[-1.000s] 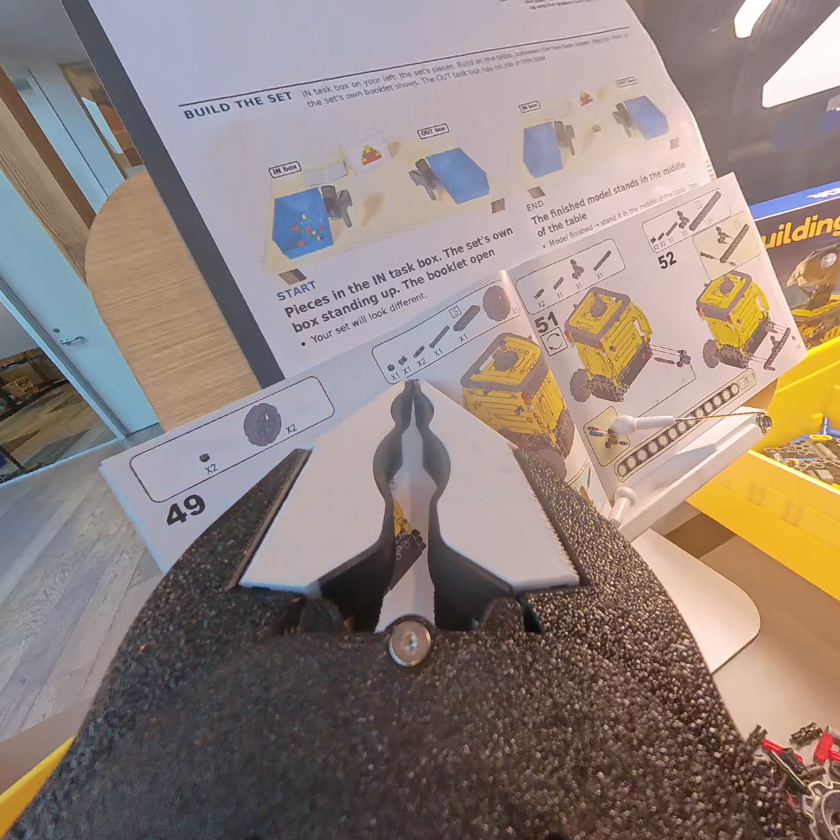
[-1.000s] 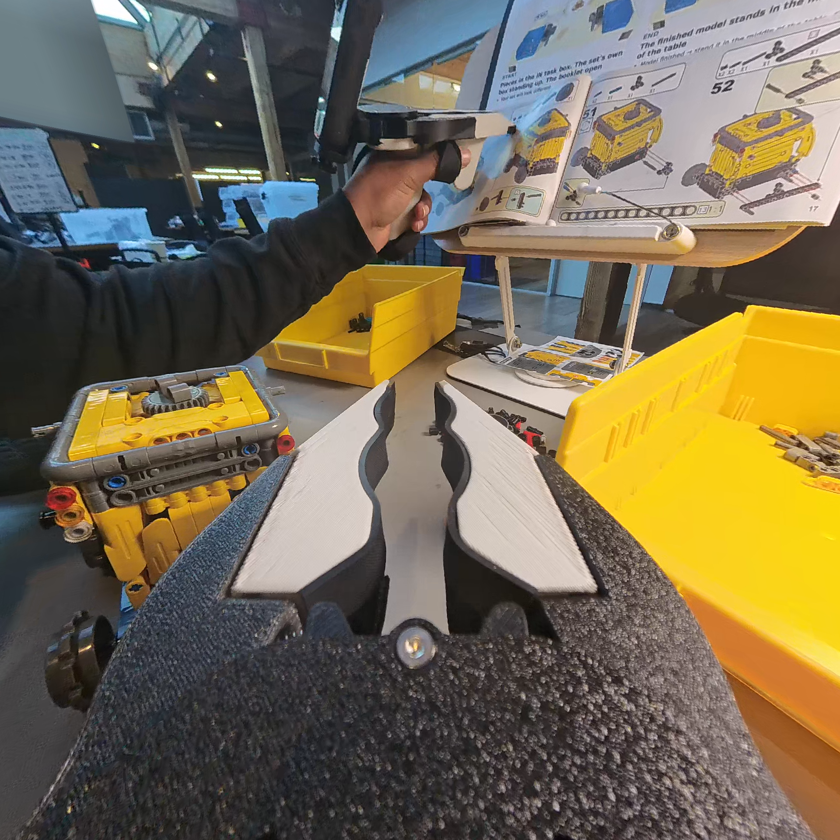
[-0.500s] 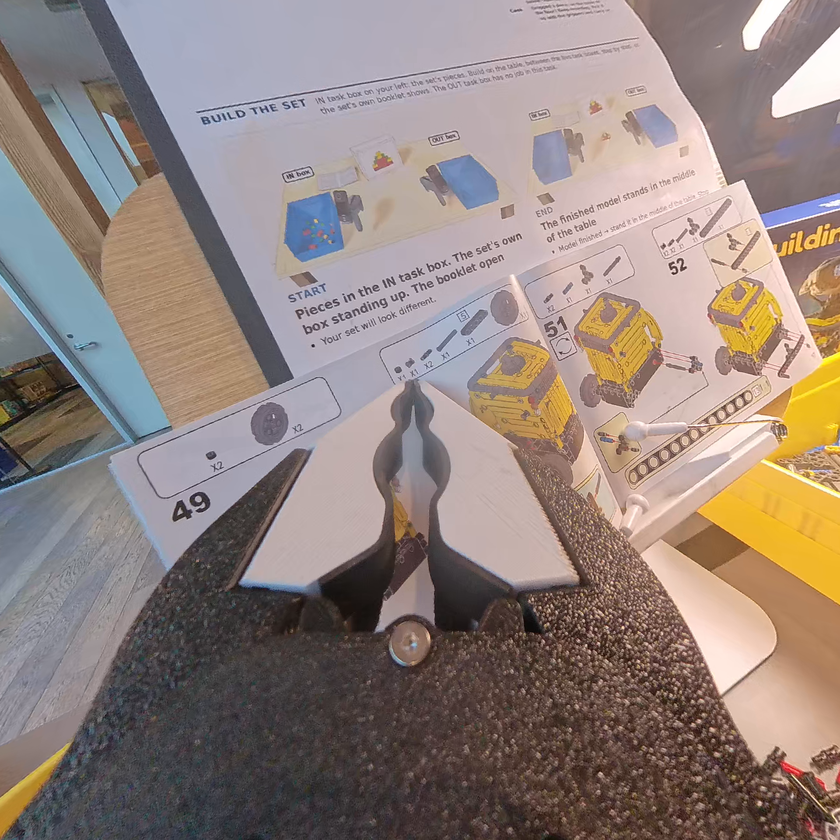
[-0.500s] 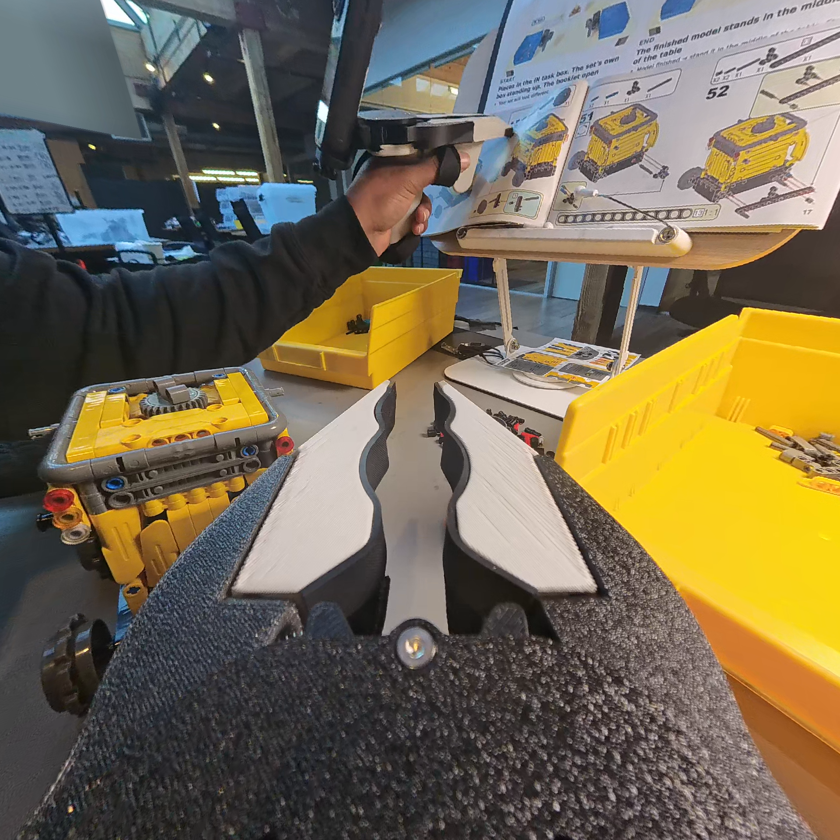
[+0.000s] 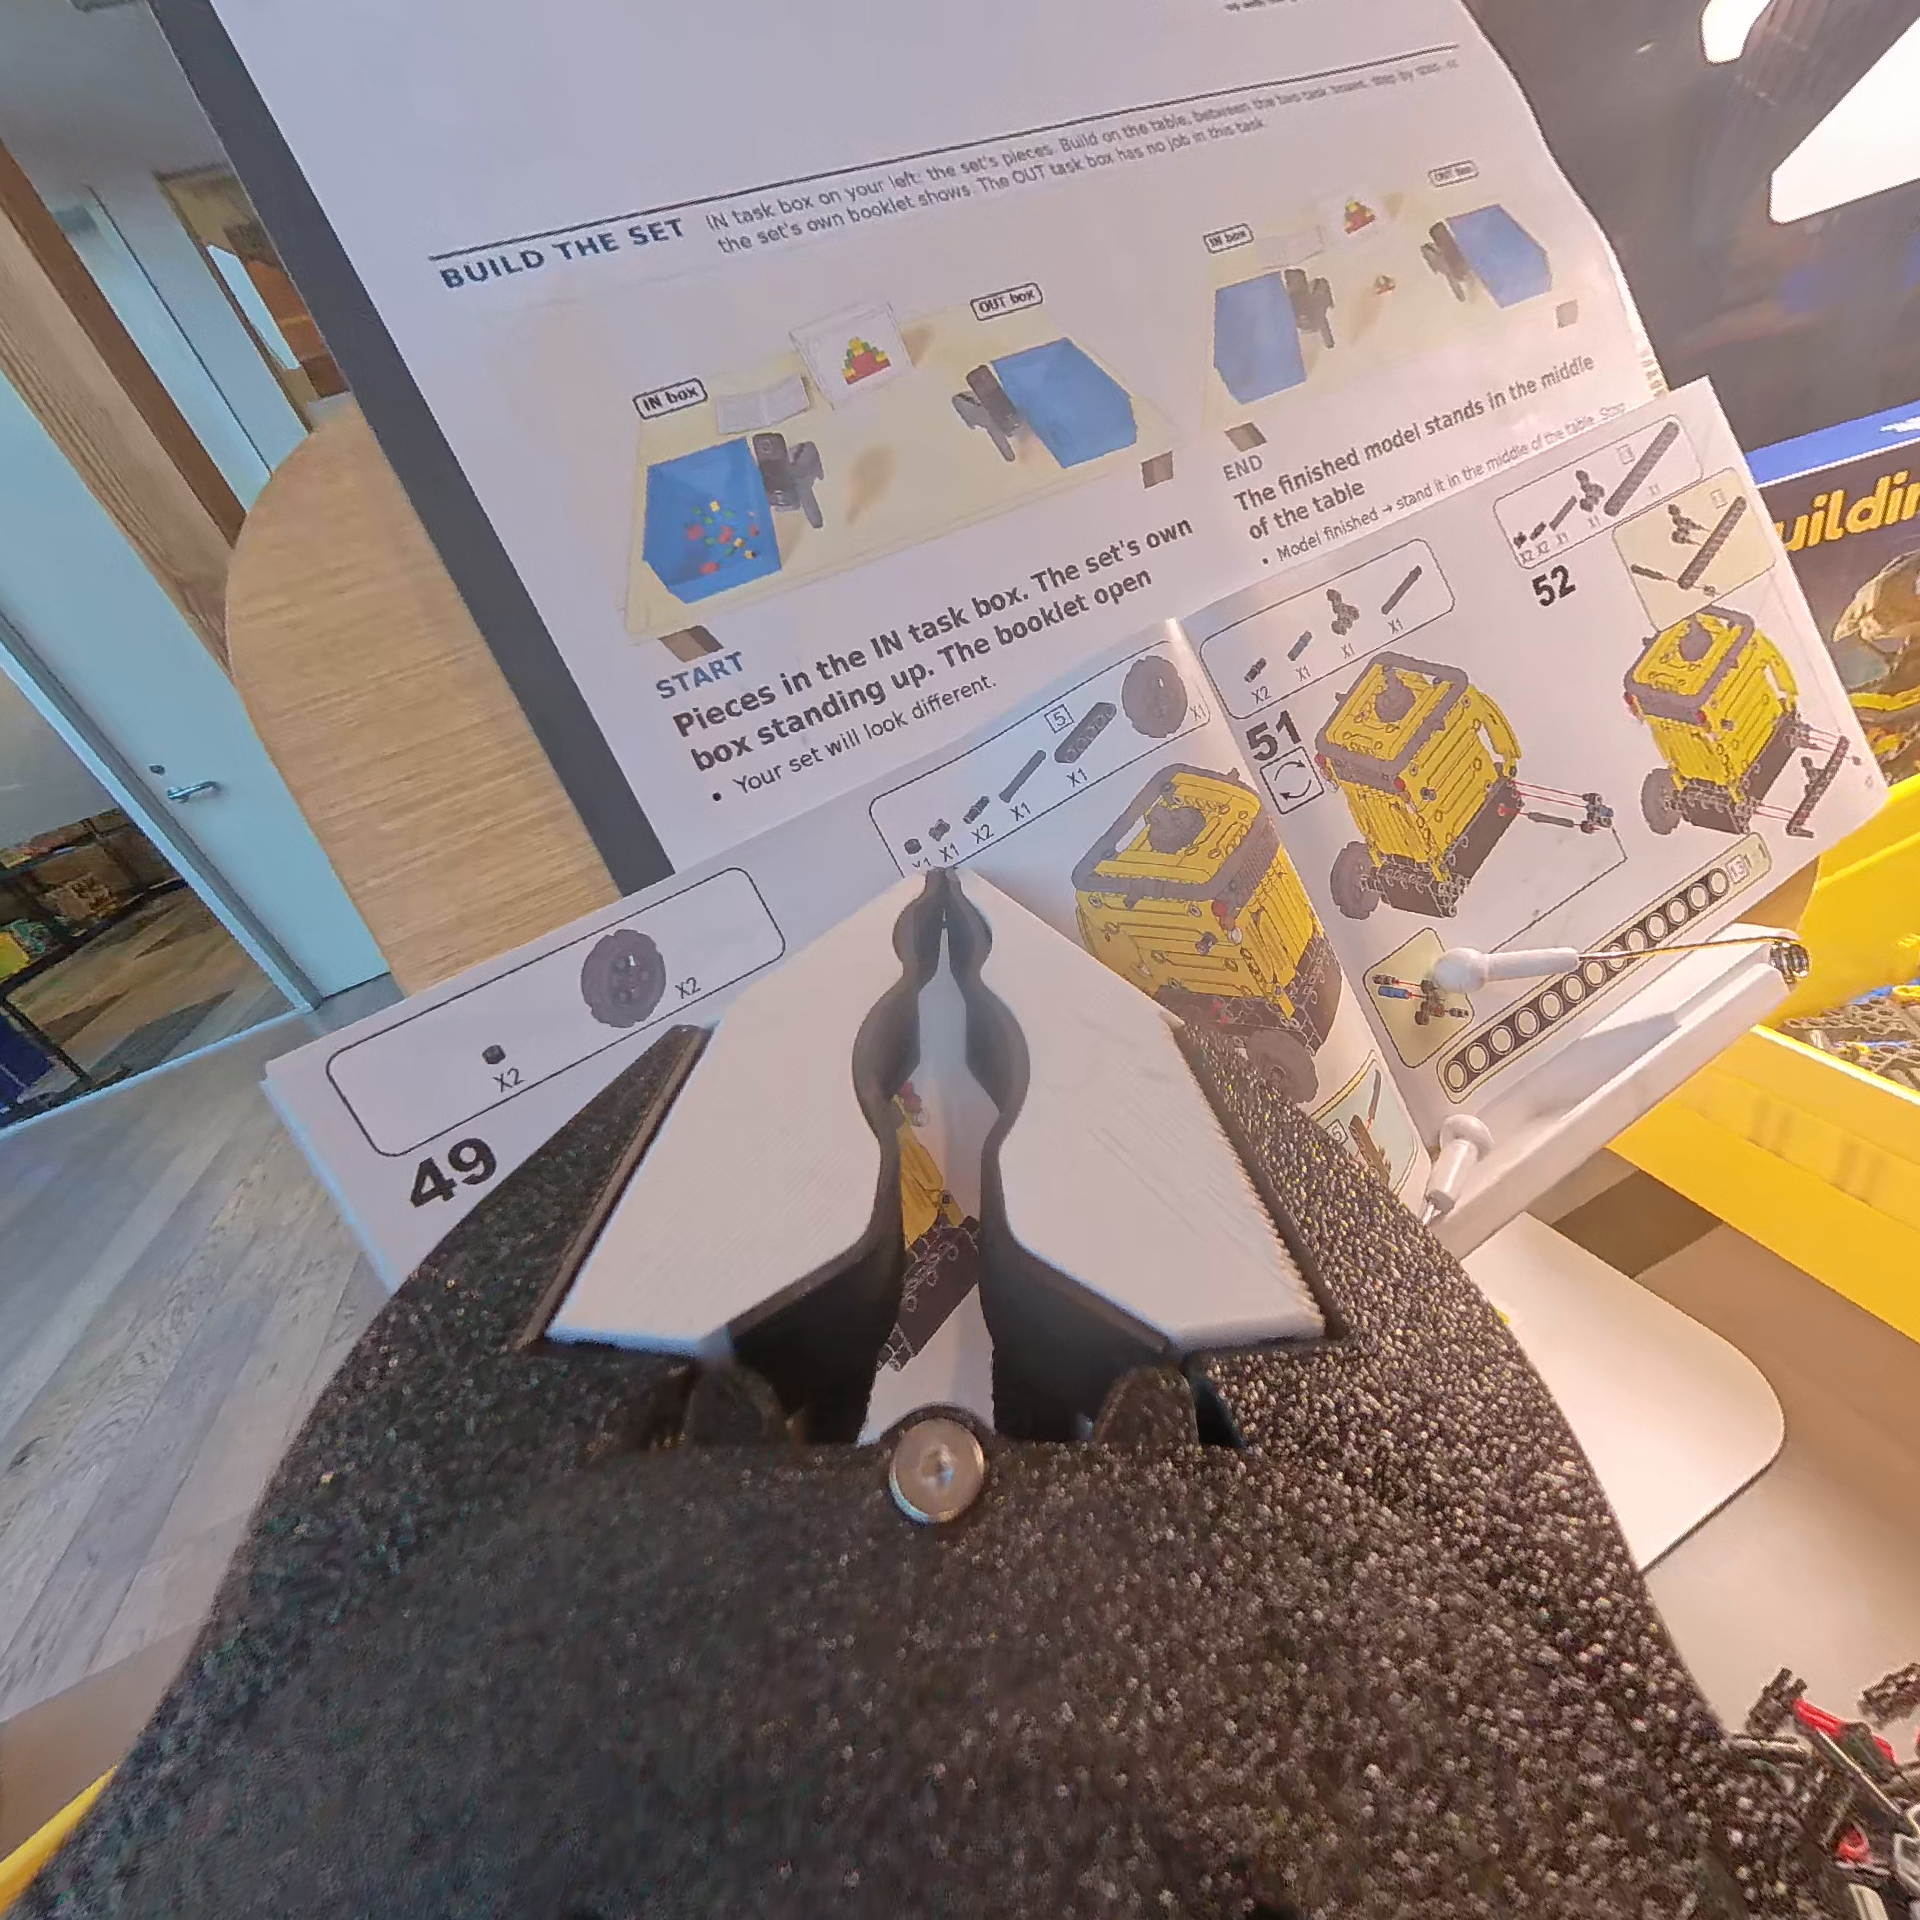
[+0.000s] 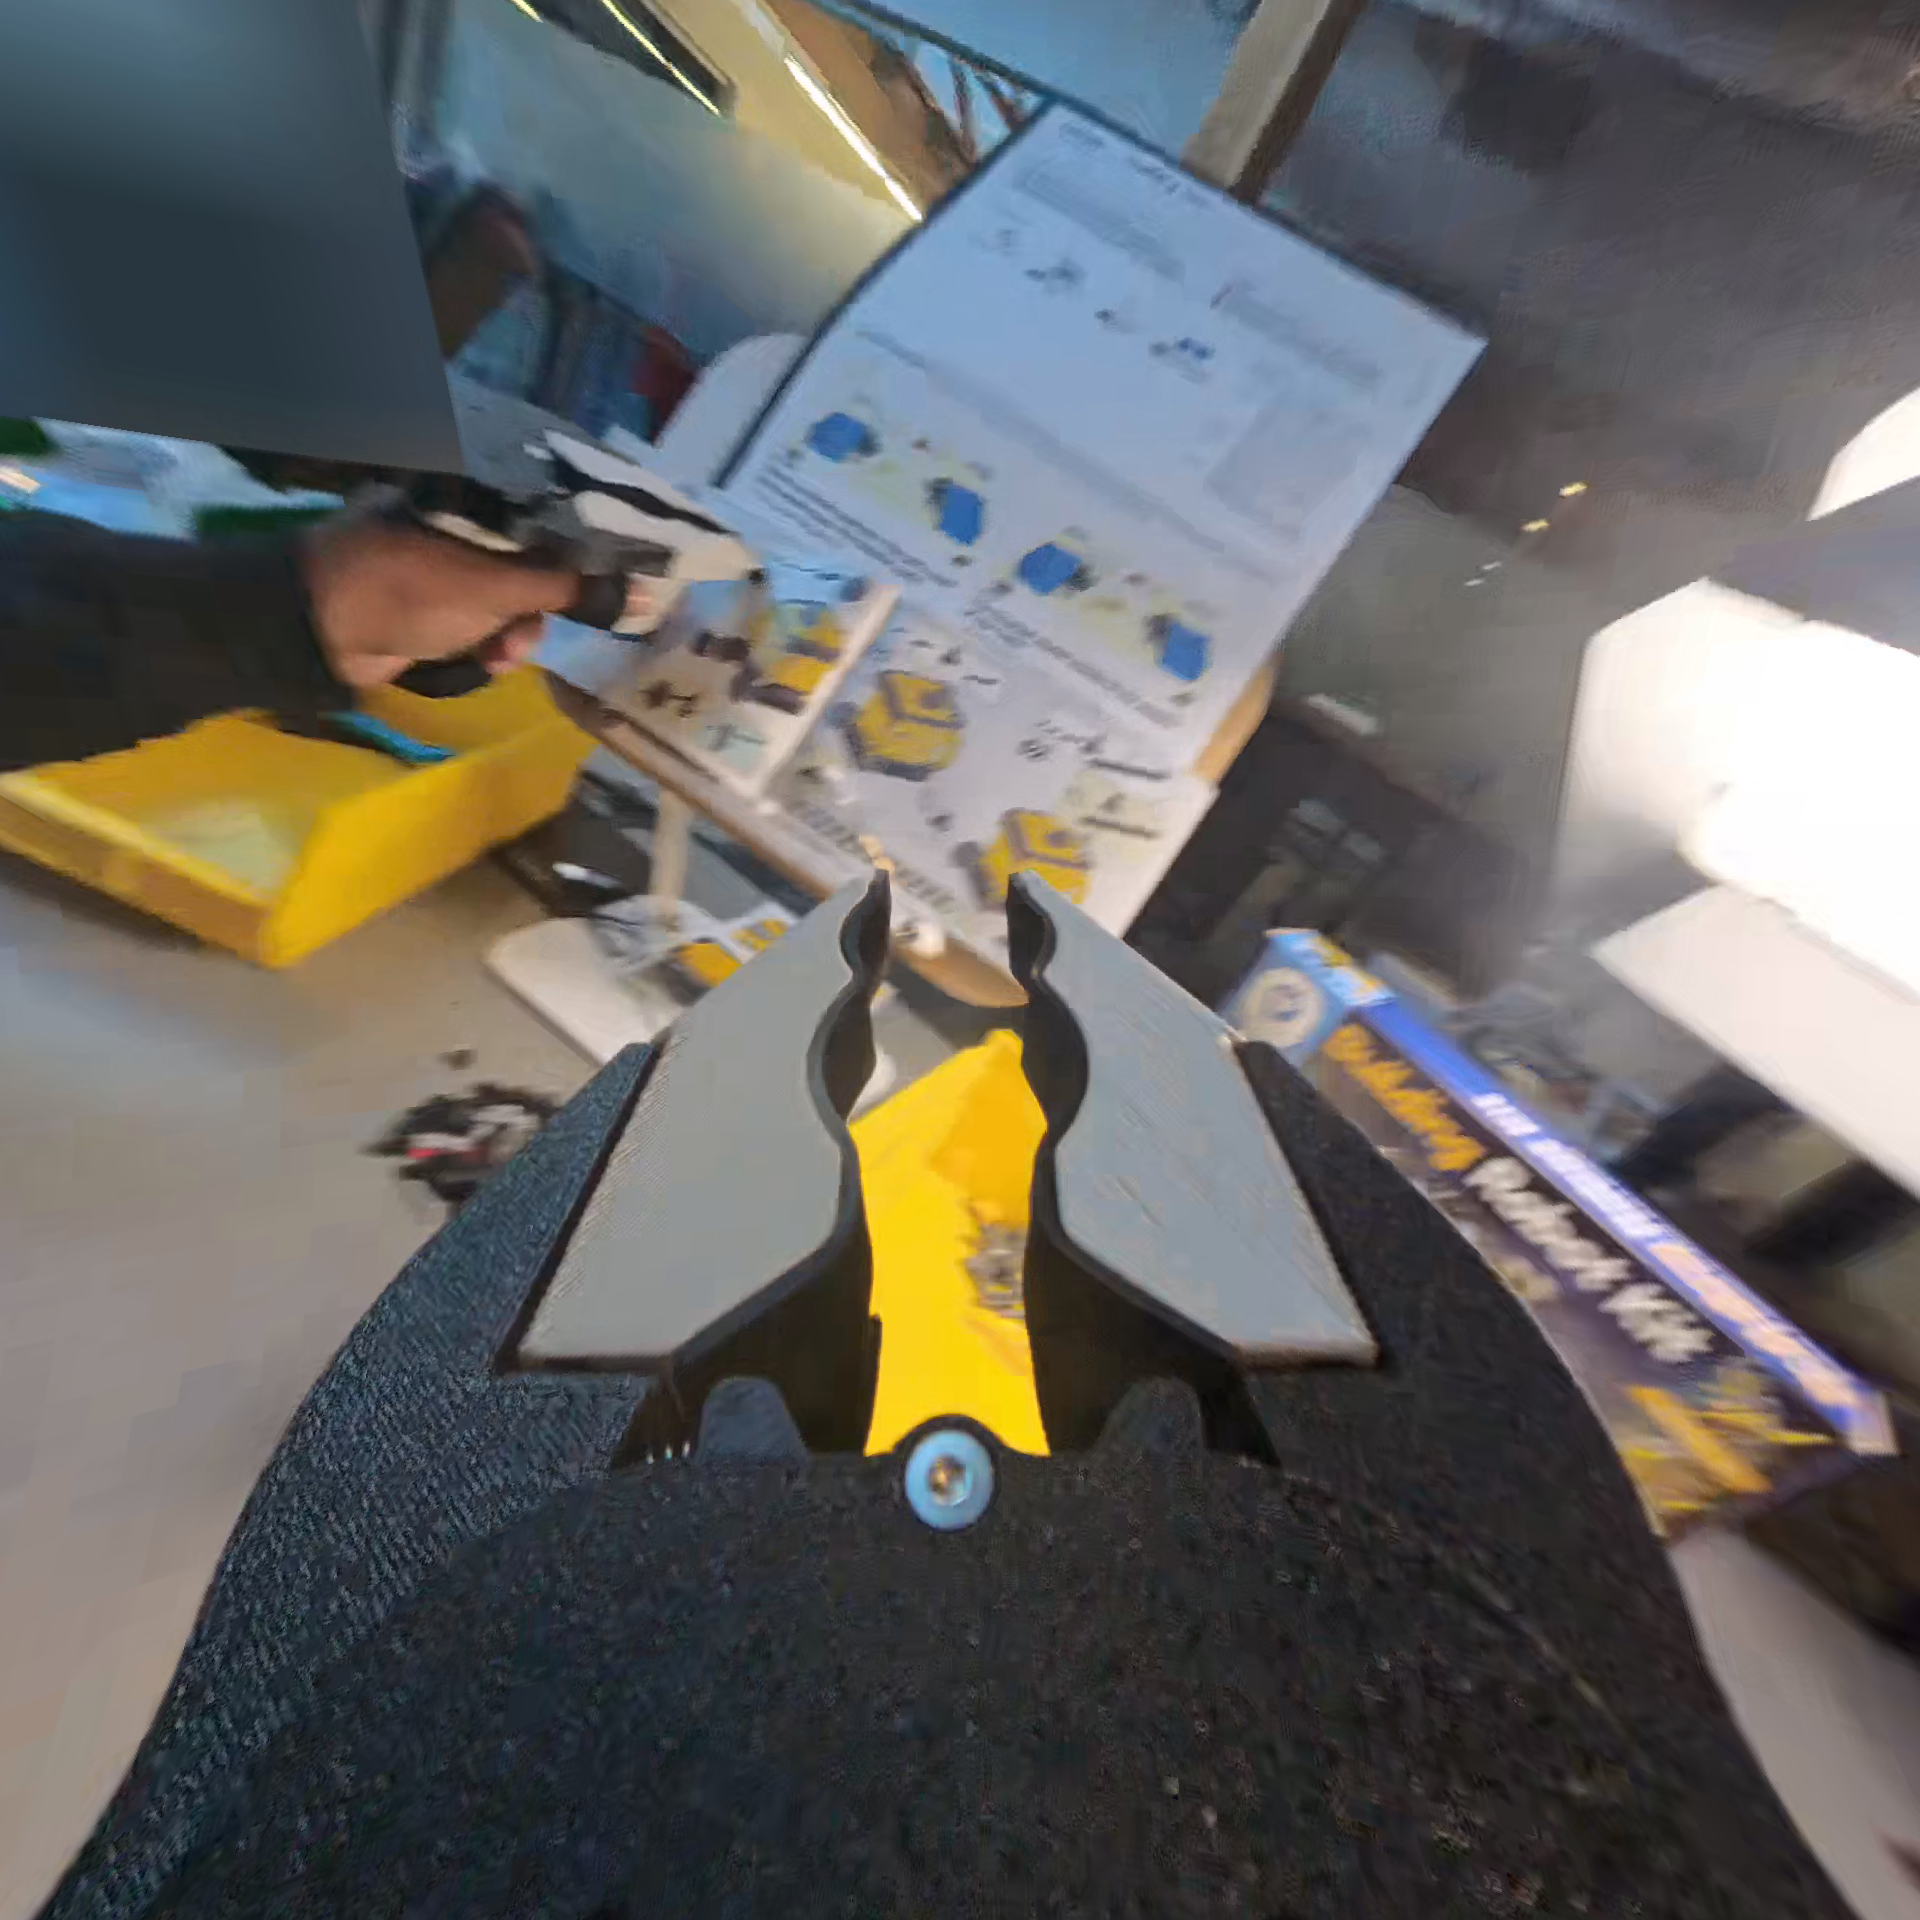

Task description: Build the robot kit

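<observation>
My left gripper [image 5: 943, 883] is shut, its tips pinched on the left page of an open building booklet [image 5: 1455, 790] that stands on a white stand [image 5: 1621, 1382]. The right wrist view is blurred; it shows a hand [image 6: 416, 613] holding that left gripper [image 6: 613, 540] at the lifted page [image 6: 748, 665]. My right gripper [image 6: 948, 894] is open and empty, raised in the air over a yellow bin [image 6: 935, 1195] and pointing toward the booklet. A large printed sheet [image 5: 935, 312] stands behind the booklet.
A second yellow bin [image 6: 270, 831] sits left of the stand. A blue set box [image 6: 1558, 1195] lies at the right. Loose small dark and red pieces [image 6: 468, 1132] lie on the table near the stand base; they also show in the left wrist view [image 5: 1829, 1766]. Some 35 centimetres of space lies between my two pairs of fingers.
My right gripper has swung up and to the right, away from the yellow model and over the right bin, with heavy blur. My left gripper stays shut on the page and shifted slightly.
</observation>
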